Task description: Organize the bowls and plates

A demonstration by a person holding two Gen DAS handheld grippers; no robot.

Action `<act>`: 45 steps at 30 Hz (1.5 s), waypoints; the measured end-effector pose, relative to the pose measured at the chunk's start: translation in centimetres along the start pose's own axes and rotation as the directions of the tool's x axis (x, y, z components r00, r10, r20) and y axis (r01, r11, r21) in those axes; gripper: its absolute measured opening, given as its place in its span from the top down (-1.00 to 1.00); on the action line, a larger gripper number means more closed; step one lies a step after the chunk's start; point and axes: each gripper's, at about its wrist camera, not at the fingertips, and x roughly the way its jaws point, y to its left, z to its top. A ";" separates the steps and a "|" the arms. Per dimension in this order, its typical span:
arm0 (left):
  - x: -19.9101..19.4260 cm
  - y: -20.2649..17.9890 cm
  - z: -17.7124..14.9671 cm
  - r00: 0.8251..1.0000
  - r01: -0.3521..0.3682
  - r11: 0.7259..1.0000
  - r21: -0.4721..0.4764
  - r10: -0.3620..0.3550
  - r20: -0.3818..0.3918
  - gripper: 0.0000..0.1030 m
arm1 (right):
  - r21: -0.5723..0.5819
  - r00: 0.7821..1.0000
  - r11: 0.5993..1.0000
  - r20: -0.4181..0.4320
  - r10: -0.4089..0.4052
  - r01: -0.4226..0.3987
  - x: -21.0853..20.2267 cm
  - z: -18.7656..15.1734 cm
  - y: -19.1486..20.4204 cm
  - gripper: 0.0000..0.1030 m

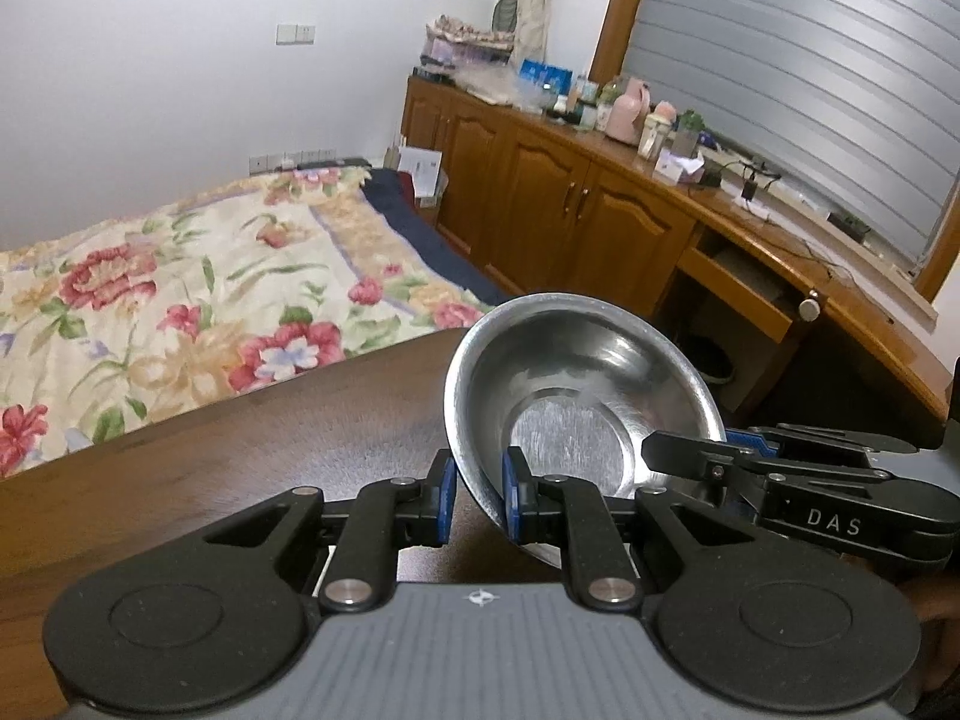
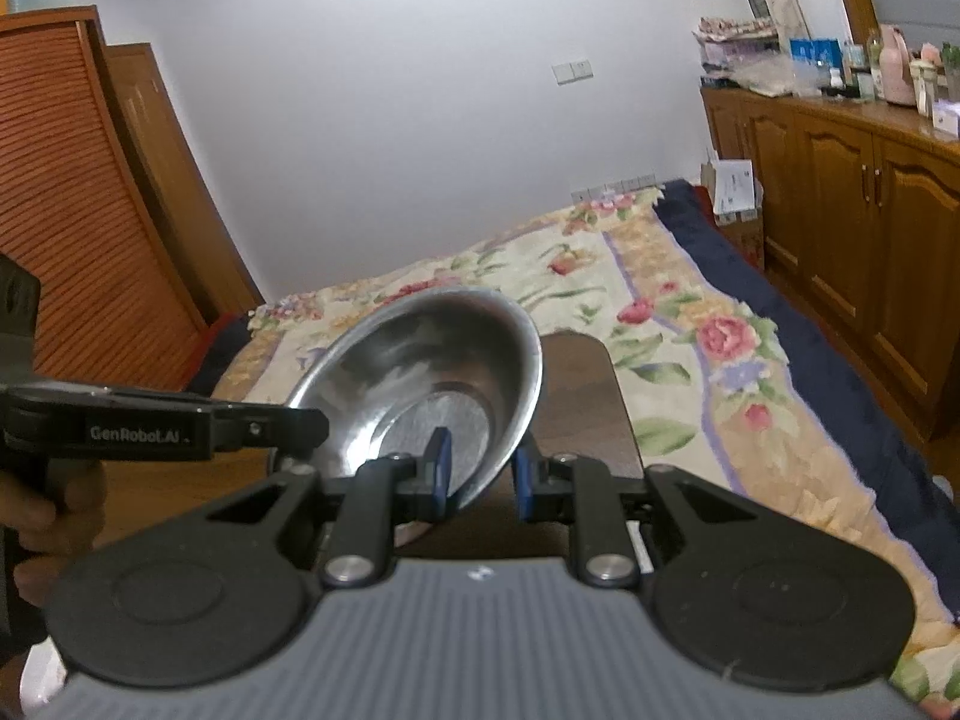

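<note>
A shiny steel bowl (image 1: 576,396) is tilted above the dark wooden table (image 1: 240,450). In the left wrist view its rim sits between the blue pads of my left gripper (image 1: 477,495), whose jaws stand a little apart around the rim. My right gripper (image 1: 684,450) reaches in from the right at the bowl's other edge. In the right wrist view the same bowl (image 2: 432,384) has its near rim between the pads of my right gripper (image 2: 483,474), and my left gripper (image 2: 312,420) meets it from the left.
A bed with a floral cover (image 1: 180,300) lies beyond the table. A wooden cabinet run (image 1: 570,204) with bottles and boxes on top stands at the right under a window. A slatted wooden wardrobe (image 2: 78,210) stands at the left.
</note>
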 end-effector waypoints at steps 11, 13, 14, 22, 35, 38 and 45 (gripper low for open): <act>-4.2 -0.4 -0.6 0.998 -0.003 1.000 0.017 0.002 0.066 0.66 | -0.016 0.999 1.000 0.038 0.026 -0.026 -2.1 0.4 1.5 0.55; -4.7 -0.5 -0.8 0.997 -0.006 1.000 0.018 0.005 0.073 0.66 | -0.024 0.999 0.999 0.043 0.027 -0.026 -2.3 0.3 1.8 0.55; -5.1 -0.6 -0.9 0.997 -0.008 1.000 0.019 0.006 0.077 0.66 | -0.029 0.999 0.999 0.045 0.028 -0.027 -2.4 0.3 2.0 0.55; -7.2 -0.8 -1.6 0.995 -0.014 1.000 0.024 0.012 0.103 0.65 | -0.051 0.998 0.998 0.059 0.038 -0.035 -3.4 0.0 3.2 0.55; -10.5 -1.0 -3.3 0.990 -0.024 0.999 0.026 0.020 0.138 0.65 | -0.088 0.996 0.995 0.073 0.053 -0.047 -4.7 -0.3 4.7 0.55; -11.3 -0.9 -4.0 0.990 -0.028 0.999 0.022 0.025 0.141 0.64 | -0.099 0.996 0.994 0.069 0.060 -0.053 -5.0 -0.7 5.2 0.55; -13.1 -0.4 -6.1 0.989 -0.042 0.999 0.010 0.040 0.144 0.64 | -0.120 0.995 0.990 0.045 0.084 -0.078 -5.3 -1.7 6.5 0.55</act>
